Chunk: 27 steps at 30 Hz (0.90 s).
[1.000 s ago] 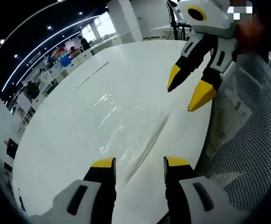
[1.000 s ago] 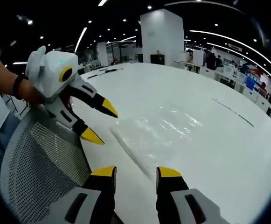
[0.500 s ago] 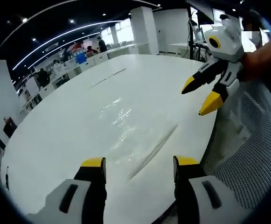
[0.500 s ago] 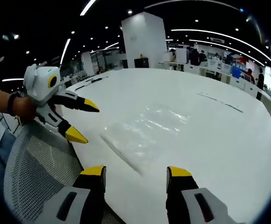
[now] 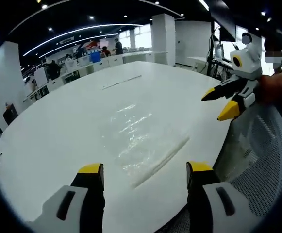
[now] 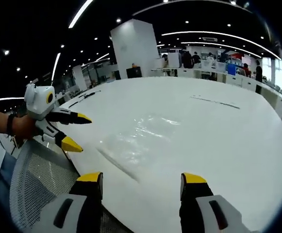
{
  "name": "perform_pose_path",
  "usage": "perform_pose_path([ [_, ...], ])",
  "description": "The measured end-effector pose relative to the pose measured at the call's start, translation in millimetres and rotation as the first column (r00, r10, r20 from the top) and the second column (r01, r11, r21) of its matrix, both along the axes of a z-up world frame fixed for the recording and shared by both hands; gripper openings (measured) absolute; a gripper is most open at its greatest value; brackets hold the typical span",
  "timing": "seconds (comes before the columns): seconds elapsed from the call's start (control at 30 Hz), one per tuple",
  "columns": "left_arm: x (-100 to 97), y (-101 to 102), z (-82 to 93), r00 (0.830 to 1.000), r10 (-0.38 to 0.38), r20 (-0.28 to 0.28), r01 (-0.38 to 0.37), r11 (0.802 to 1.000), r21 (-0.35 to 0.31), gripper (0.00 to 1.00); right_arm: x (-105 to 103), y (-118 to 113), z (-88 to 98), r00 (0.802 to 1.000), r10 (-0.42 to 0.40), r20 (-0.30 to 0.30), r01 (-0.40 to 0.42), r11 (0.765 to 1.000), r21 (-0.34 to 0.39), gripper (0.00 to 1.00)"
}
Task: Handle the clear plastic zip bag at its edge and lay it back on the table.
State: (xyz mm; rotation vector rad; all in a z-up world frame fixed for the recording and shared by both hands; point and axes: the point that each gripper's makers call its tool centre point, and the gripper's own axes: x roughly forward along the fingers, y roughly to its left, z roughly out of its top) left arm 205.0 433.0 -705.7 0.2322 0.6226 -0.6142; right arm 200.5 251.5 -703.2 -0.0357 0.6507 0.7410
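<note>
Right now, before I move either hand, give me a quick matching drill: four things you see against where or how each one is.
1. clear plastic zip bag
2. left gripper
3. right gripper
4. mesh chair back

A. open, also seen at the left in the right gripper view
B. lying flat on the white table
C. beside the table edge
D. open, also seen at the right in the left gripper view

Pairs: 1-B, 2-A, 3-D, 4-C

An open-plan office or lab hall. A big white table (image 5: pixel 58 131) fills the near ground; beyond it, at 11 to 12 o'clock in the left gripper view, run rows of desks (image 5: pixel 107 58) with people (image 5: pixel 118 46) at them, a square white pillar (image 6: pixel 133 48), windows (image 5: pixel 143 36) and long ceiling light strips (image 6: pixel 80 12).
</note>
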Motion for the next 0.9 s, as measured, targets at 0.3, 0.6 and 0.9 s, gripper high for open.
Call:
perform_pose_path([
  [0.3, 2.0, 5, 0.3, 1.0, 0.023, -0.009, -0.023, 0.999, -0.023, 0.7, 2, -6, 5.3, 1.0, 0.008, 0.011, -0.008, 1.0, 0.013, 0.7],
  [0.6, 1.6, 6, -0.1, 0.999, 0.029, -0.02, -0.029, 0.999, -0.017, 0.7, -5, -1, 6.9, 1.0, 0.022, -0.007, -0.022, 0.999, 0.032, 0.7],
  [0.9, 4.6, 12, -1.4, 0.998, 0.059, -0.018, -0.059, 0.998, -0.007, 0.69, -11, 3, 5.5, 0.998, 0.06, -0.023, -0.059, 0.998, 0.036, 0.71],
])
